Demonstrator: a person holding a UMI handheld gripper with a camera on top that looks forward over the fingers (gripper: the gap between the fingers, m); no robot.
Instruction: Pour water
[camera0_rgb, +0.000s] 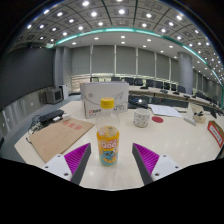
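A small bottle (107, 143) with a yellow label and a white cap stands upright on the pale table (170, 140). It sits between my two fingers, with a gap on each side. My gripper (111, 160) is open; its magenta pads (77, 156) flank the bottle's lower half. A white mug (142, 118) with a dark print stands beyond the bottle, to the right.
A white carton box (104, 97) stands behind the bottle. A brown paper sheet (58, 134) lies to the left, with dark items (48, 117) beyond it. Papers and a red-edged object (214, 131) lie at the far right. Desks and chairs fill the room behind.
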